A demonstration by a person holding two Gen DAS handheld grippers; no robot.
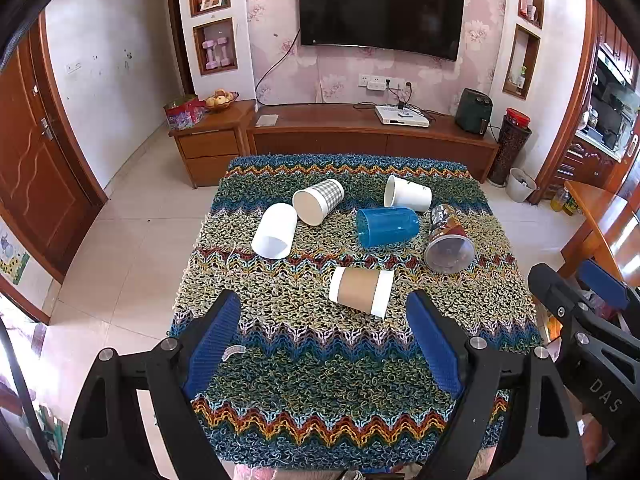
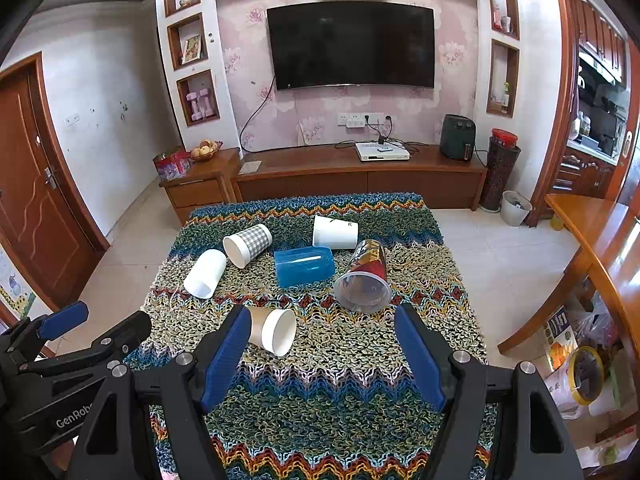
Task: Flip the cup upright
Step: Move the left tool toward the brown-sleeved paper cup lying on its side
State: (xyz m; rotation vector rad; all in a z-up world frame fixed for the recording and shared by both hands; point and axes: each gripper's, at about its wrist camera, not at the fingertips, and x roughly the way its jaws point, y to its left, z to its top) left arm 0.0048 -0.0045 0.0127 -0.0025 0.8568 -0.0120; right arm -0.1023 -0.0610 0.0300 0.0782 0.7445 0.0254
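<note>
Several cups lie on their sides on a table with a colourful knitted cover (image 1: 320, 380) (image 2: 320, 400). Nearest is a paper cup with a brown sleeve (image 1: 361, 291) (image 2: 272, 330). Behind it lie a blue plastic cup (image 1: 387, 226) (image 2: 304, 266), a clear printed cup (image 1: 448, 240) (image 2: 364, 278), a plain white cup (image 1: 275, 231) (image 2: 205, 273), a checked cup (image 1: 318, 201) (image 2: 248, 245) and a white paper cup (image 1: 407, 193) (image 2: 334, 232). My left gripper (image 1: 324, 324) is open and empty, just short of the sleeved cup. My right gripper (image 2: 320, 340) is open and empty, above the near half of the table.
A wooden TV cabinet (image 1: 360, 132) stands behind the table under a wall TV. A wooden side table (image 2: 592, 248) is at the right. A door (image 2: 36, 200) is at the left. The tiled floor surrounds the table.
</note>
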